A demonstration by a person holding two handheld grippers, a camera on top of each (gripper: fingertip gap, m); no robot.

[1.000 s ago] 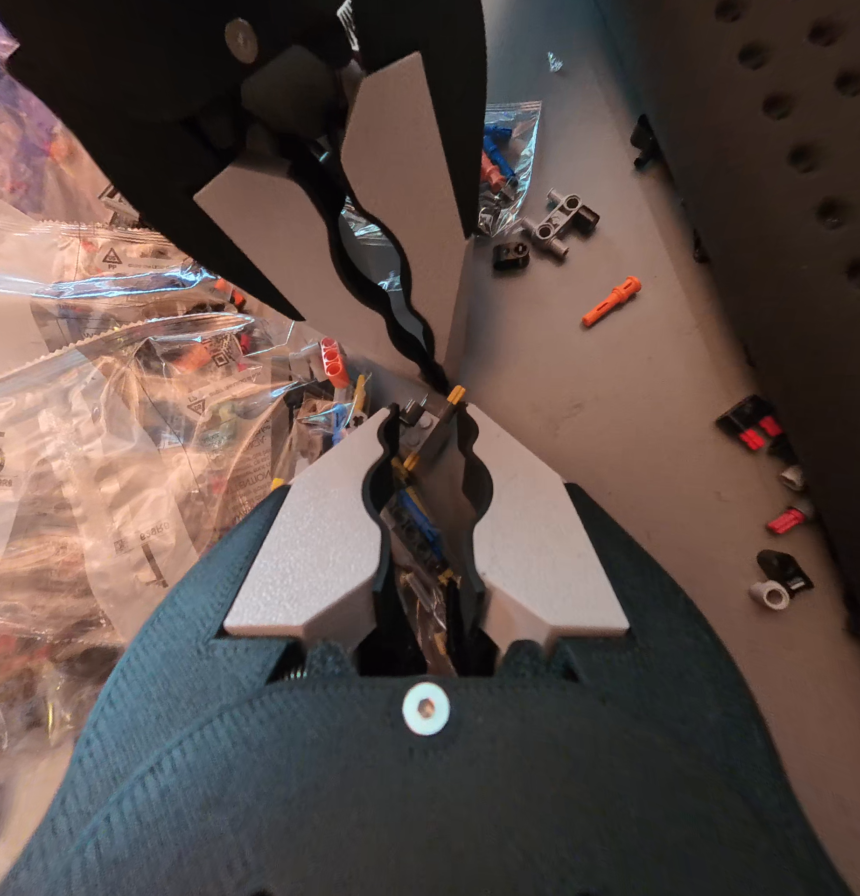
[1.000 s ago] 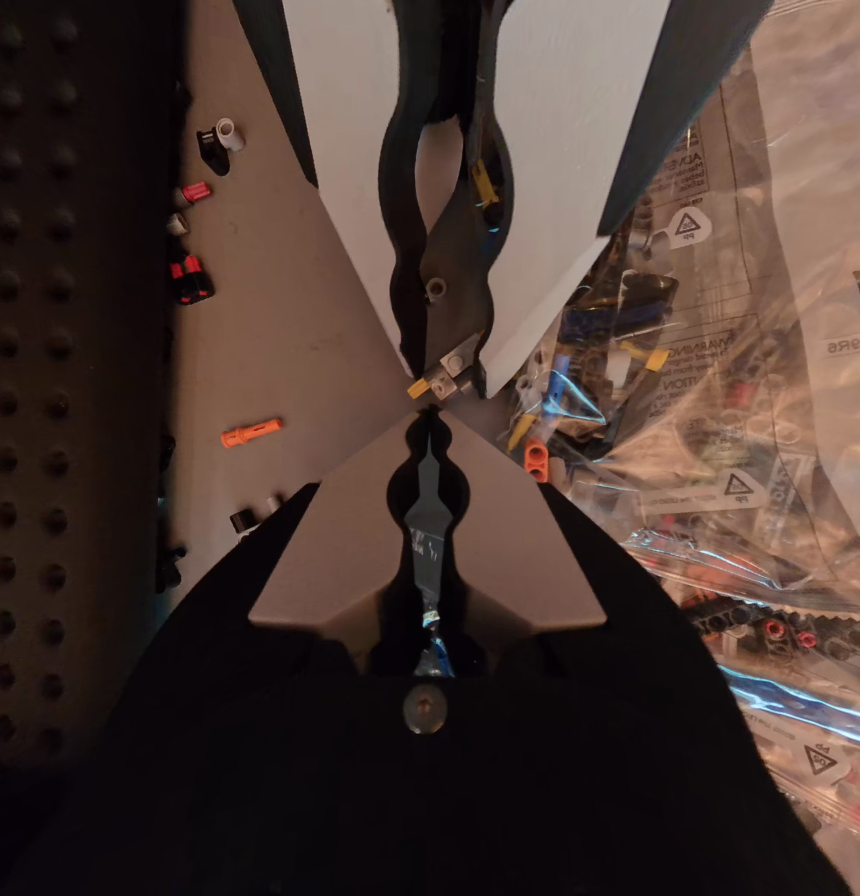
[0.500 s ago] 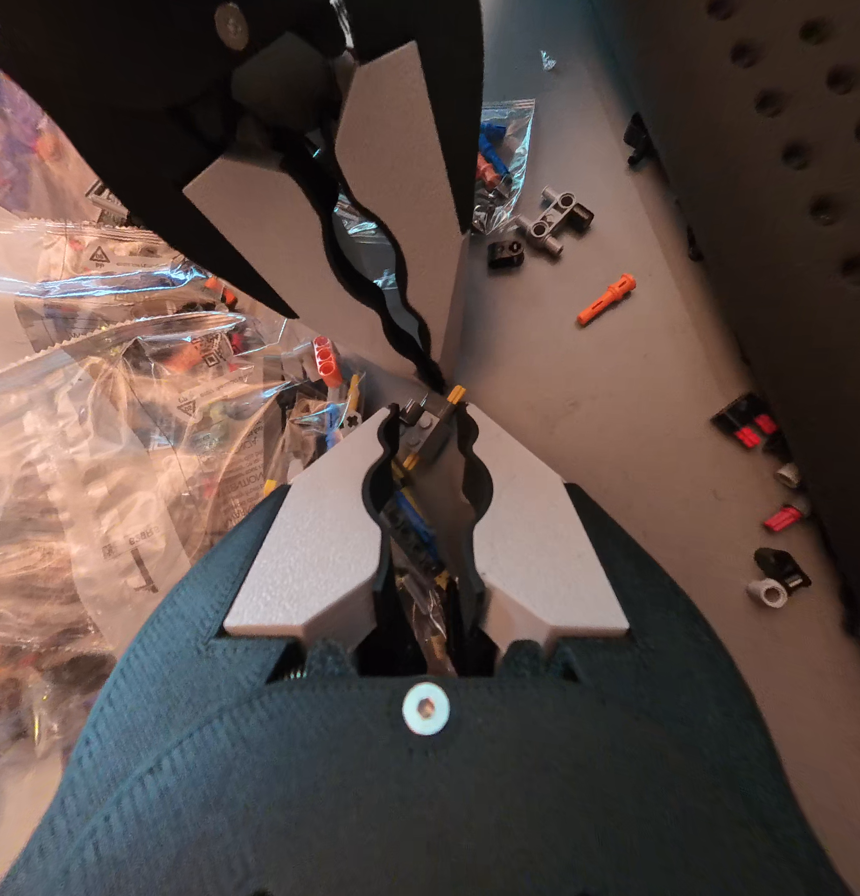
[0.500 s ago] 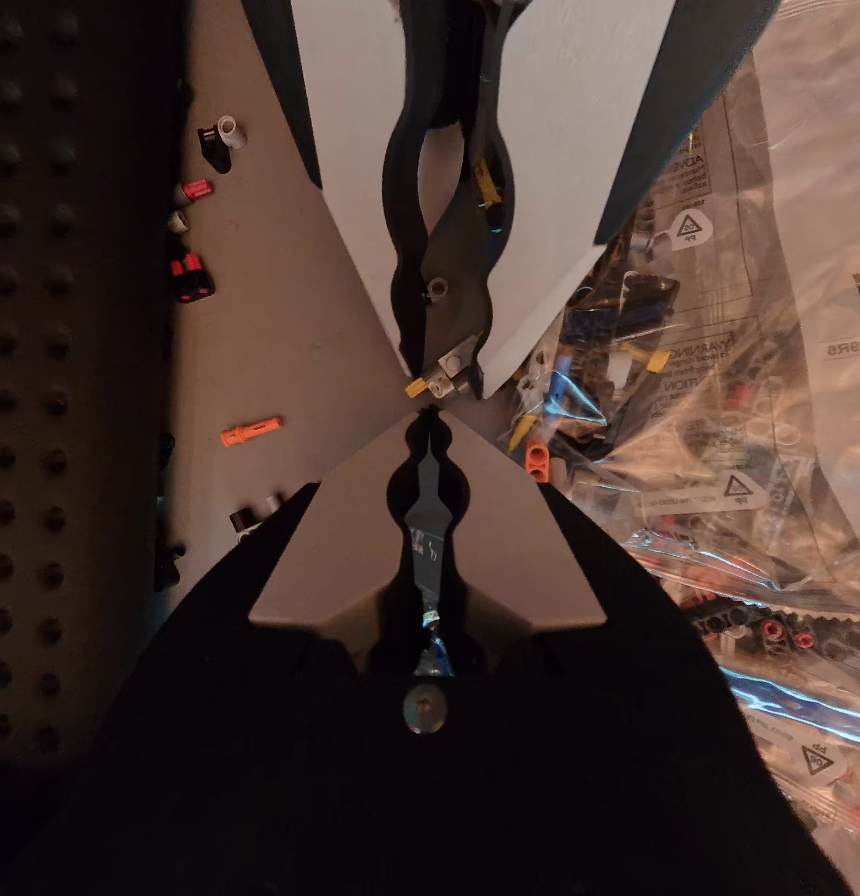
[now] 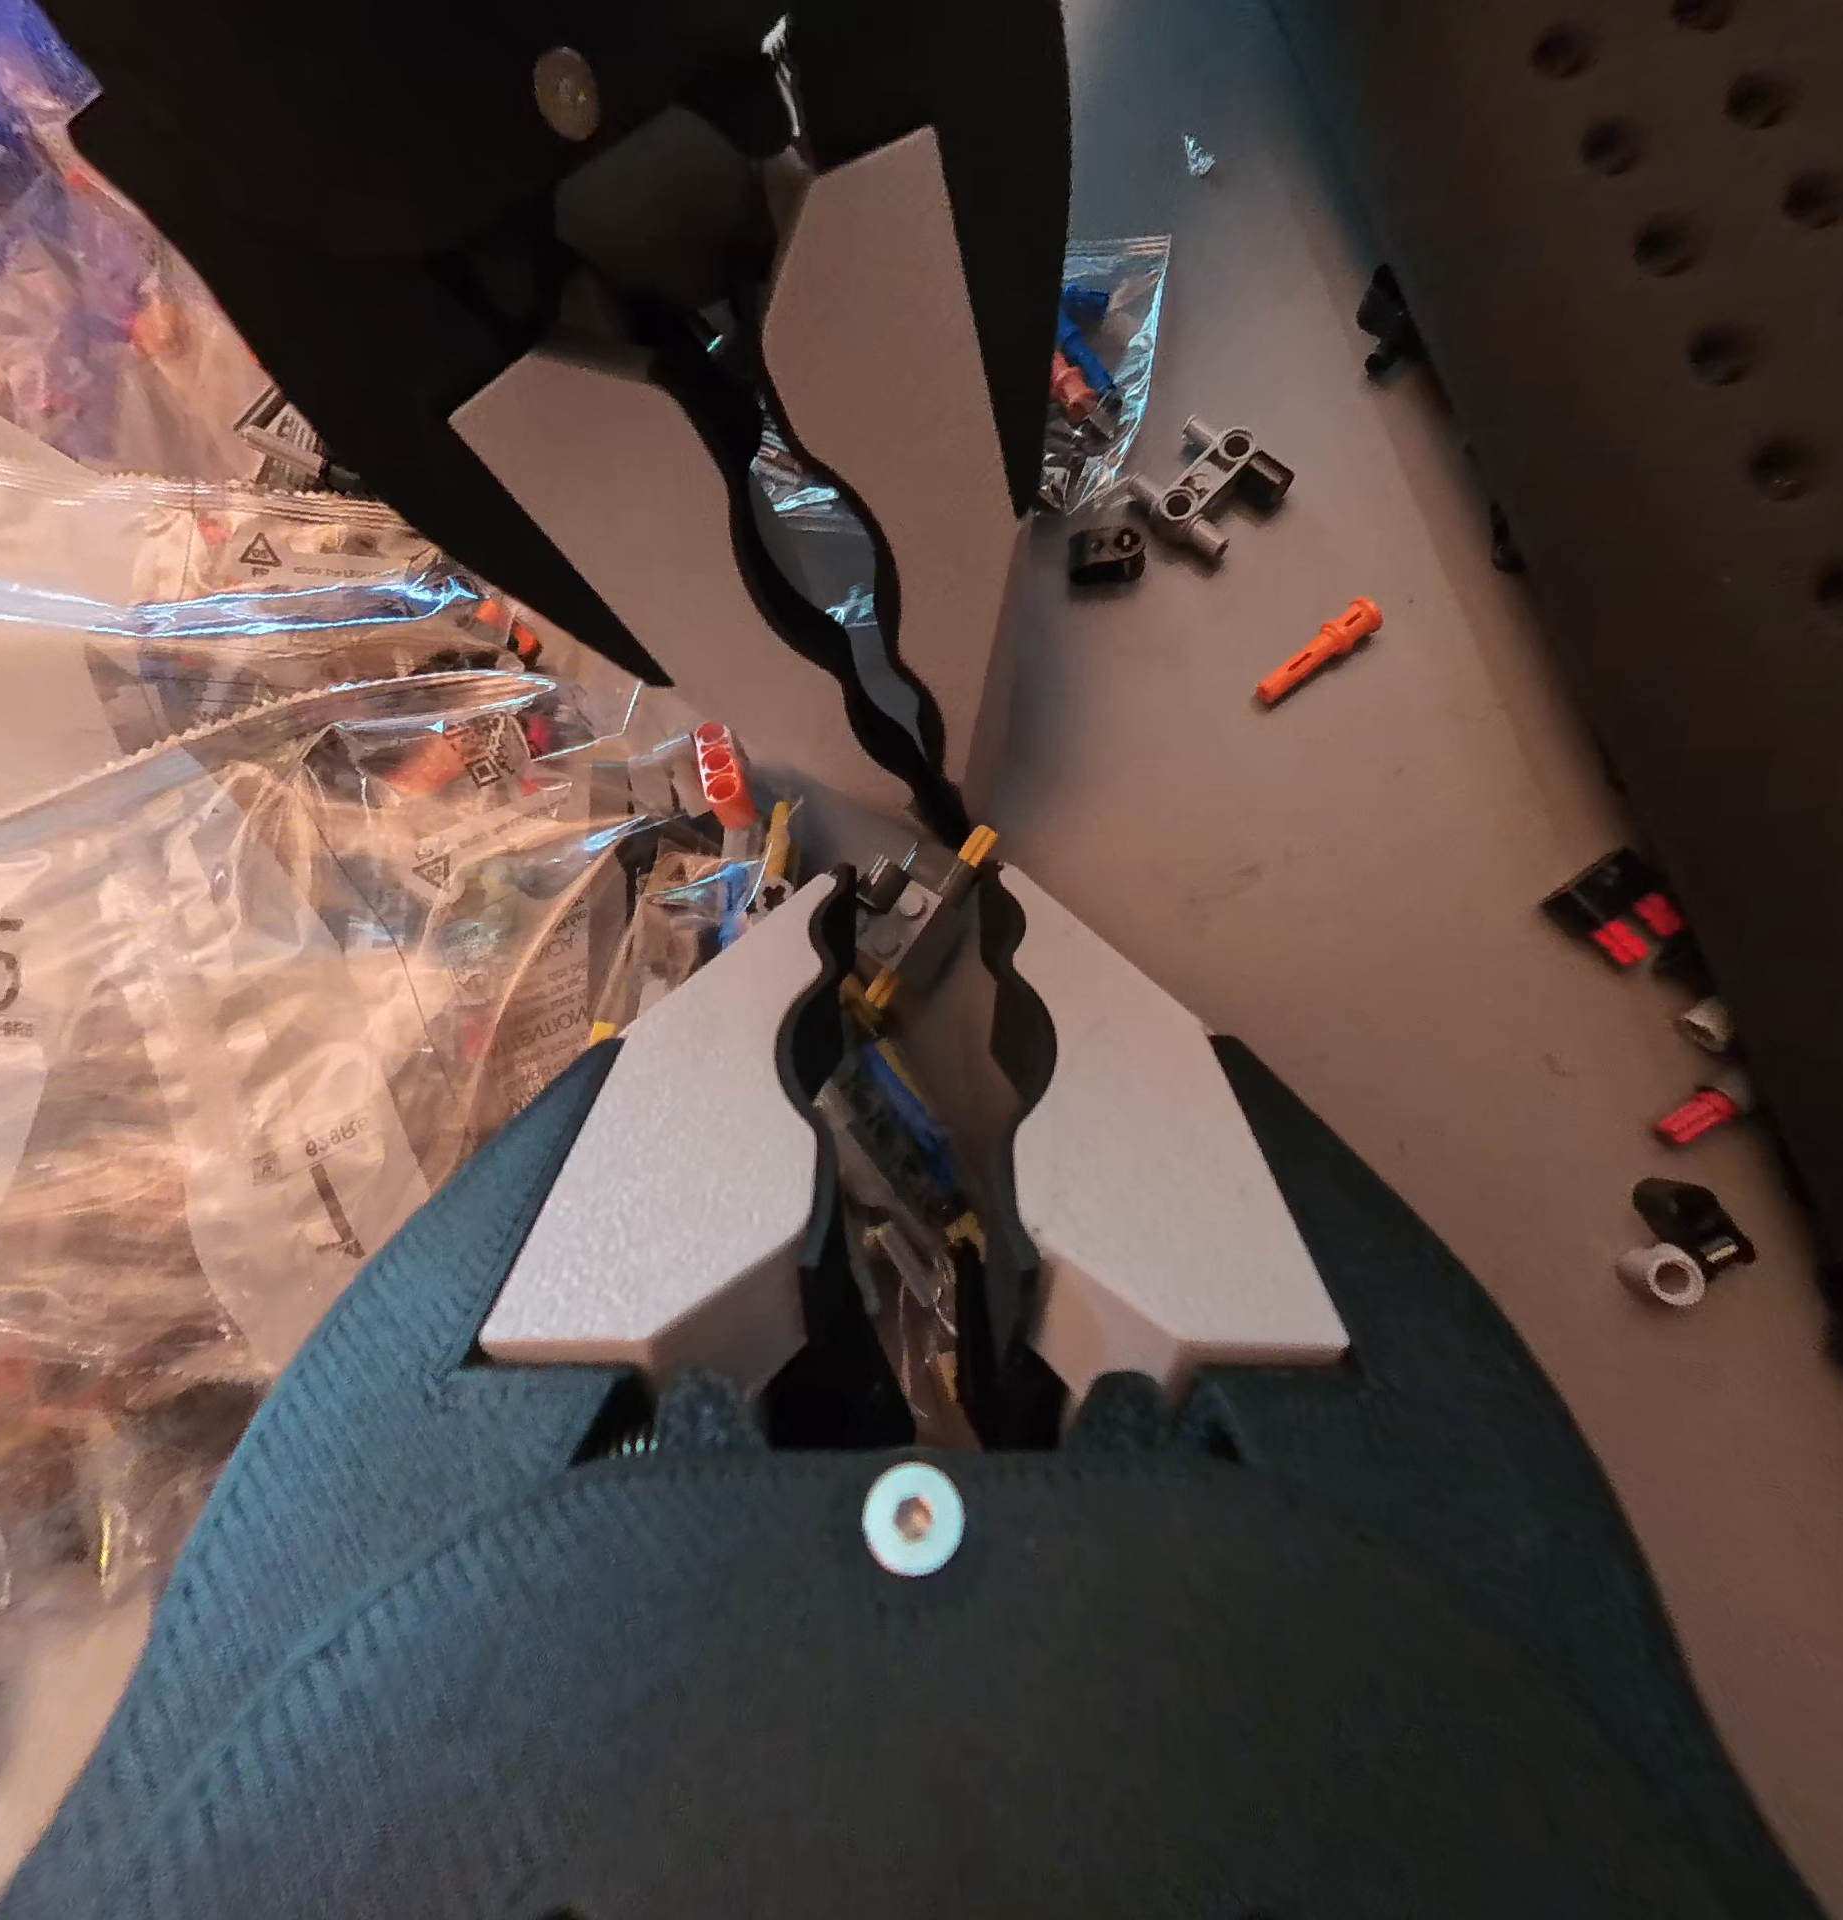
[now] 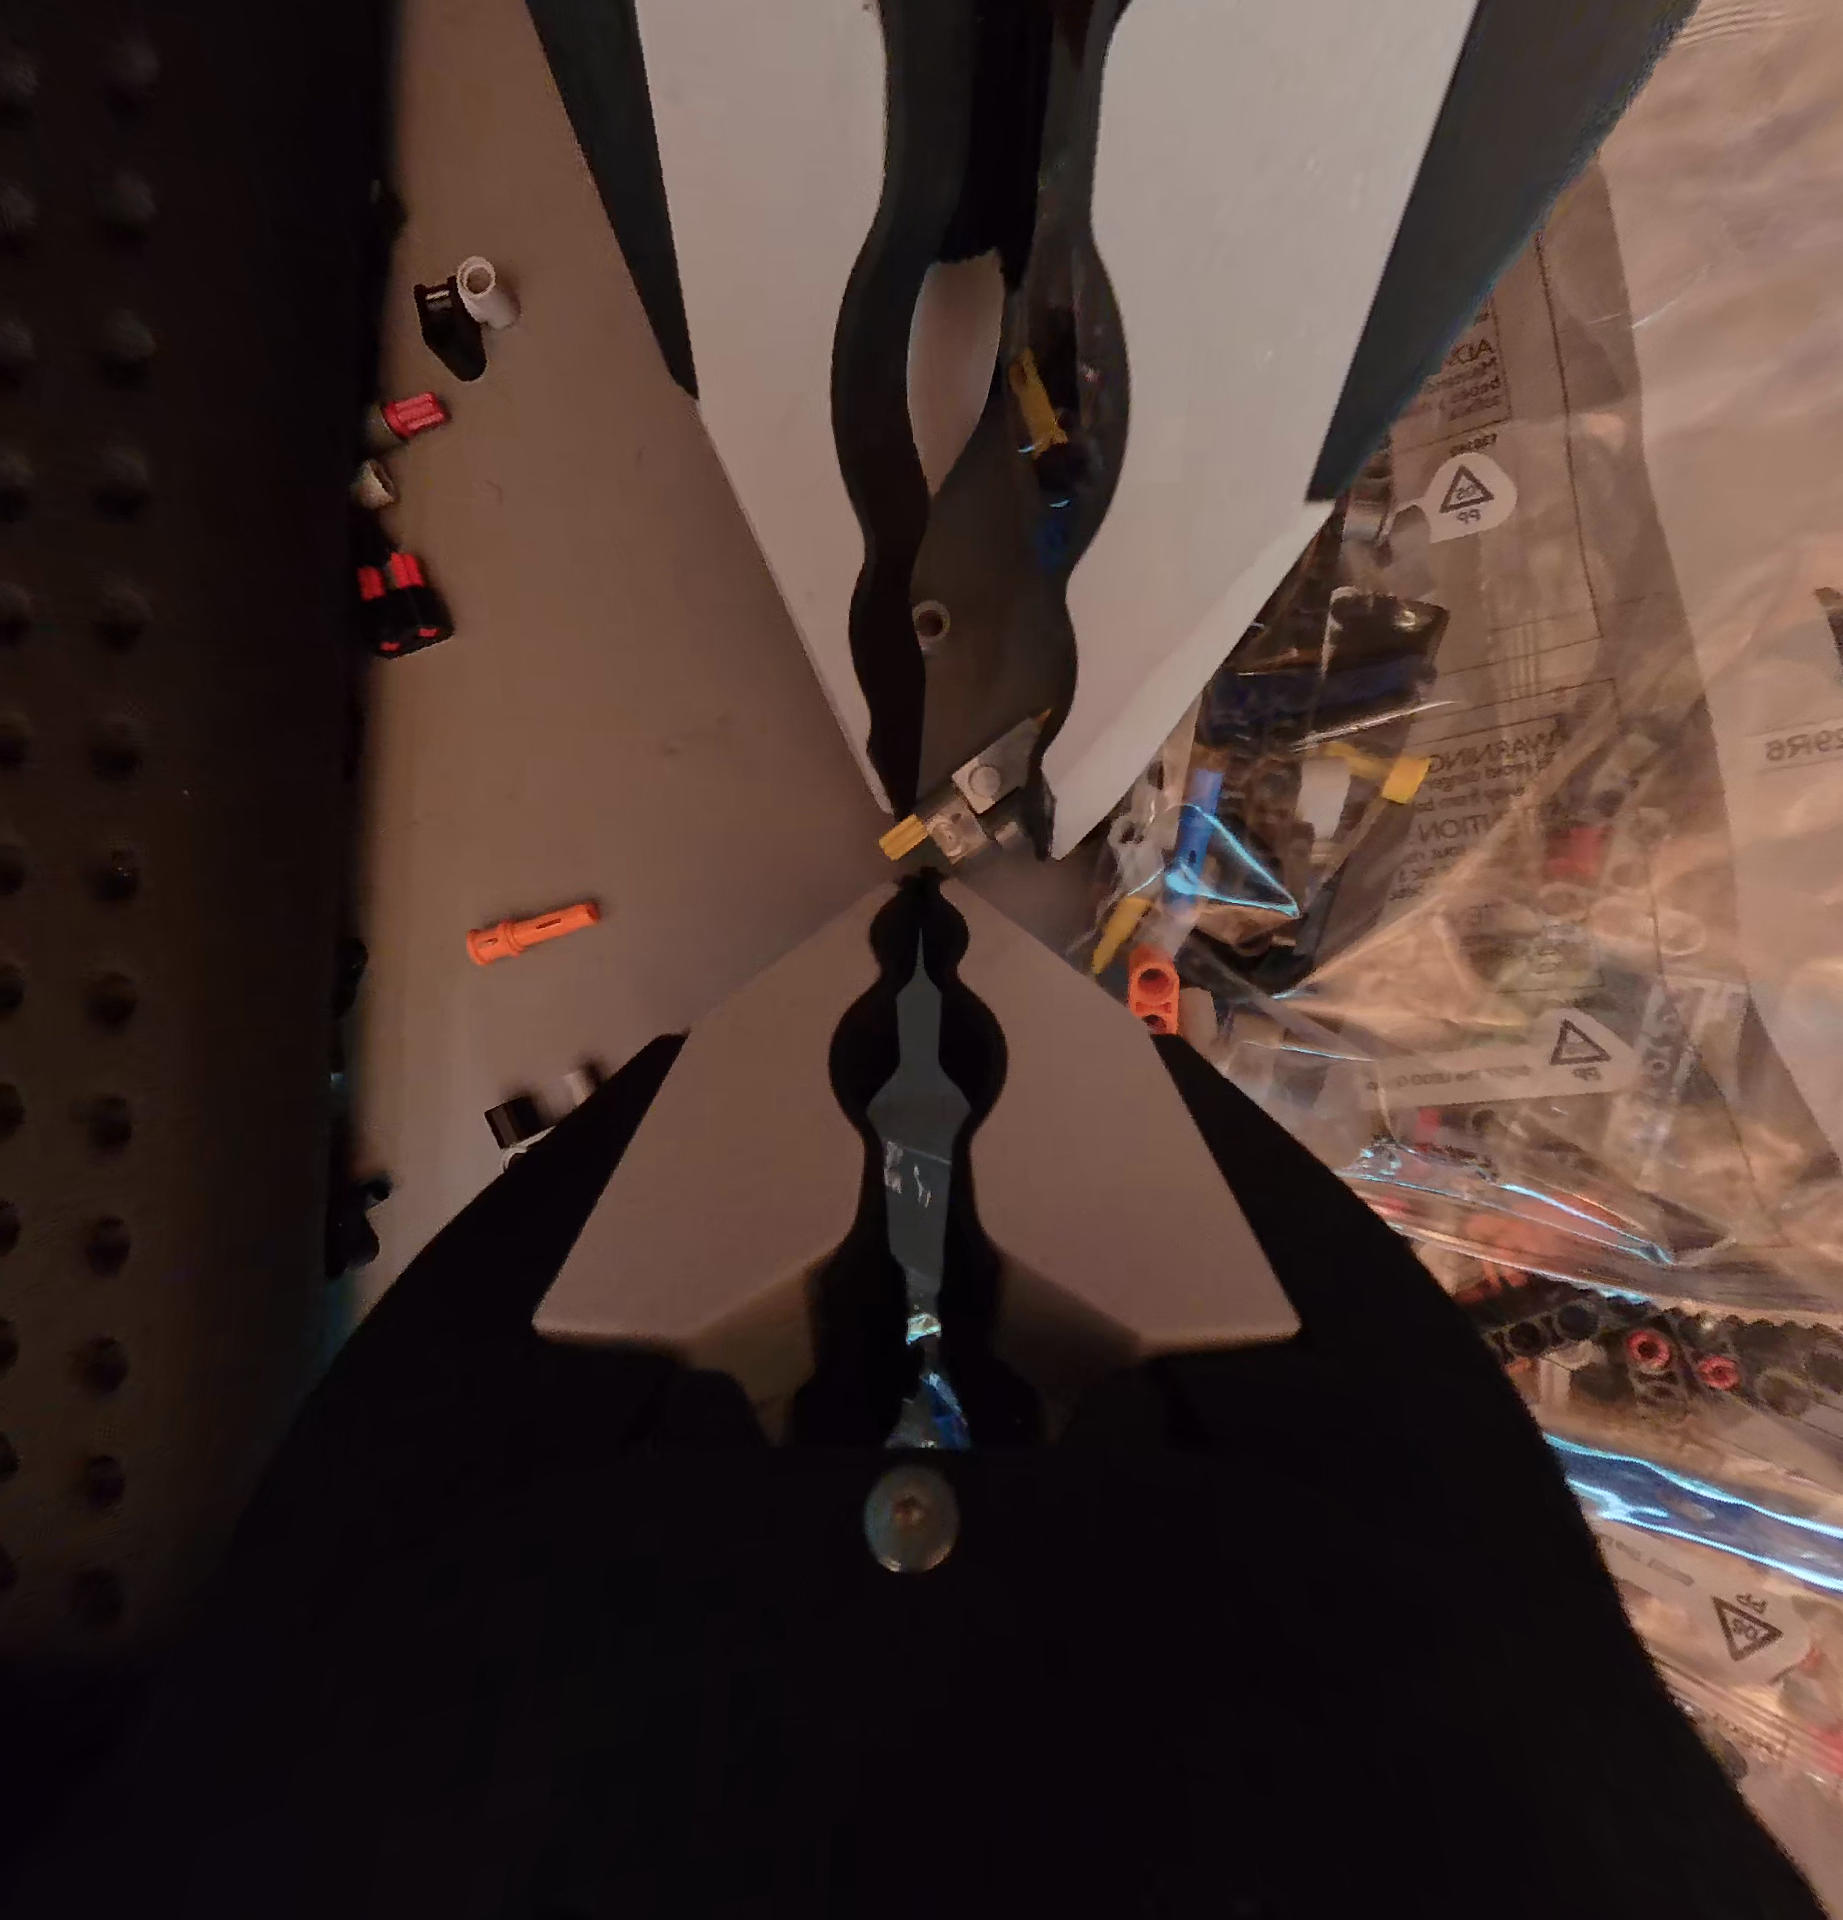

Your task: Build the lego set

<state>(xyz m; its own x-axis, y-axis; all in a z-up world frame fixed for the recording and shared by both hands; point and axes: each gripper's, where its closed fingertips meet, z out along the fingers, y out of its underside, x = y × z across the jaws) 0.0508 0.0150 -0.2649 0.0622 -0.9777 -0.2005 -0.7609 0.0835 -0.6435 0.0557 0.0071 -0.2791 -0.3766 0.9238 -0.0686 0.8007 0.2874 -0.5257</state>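
Surface (image 5: 1156, 727): grey, scattered with loose pieces; anything dropped could roll among them.
Bags (image 5: 221, 831): clear, heaped just beside both grippers; could snag or hide a fallen part.
Left gripper (image 5: 912, 883): fingers clenched on a small grey assembly (image 5: 912, 920), held above the surface; could twist if pushed.
Right gripper (image 6: 922, 894): fingers pressed together, seemingly empty, tips almost at the yellow pin (image 6: 912, 834); could knock it loose.

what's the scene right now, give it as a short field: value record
left claw: shut on a small grey lego assembly with a yellow pin
right claw: shut, tips right at the yellow pin, not clearly gripping anything
loose parts: orange pin and small pieces on the grey table
bags: clear parts bags beside the claws
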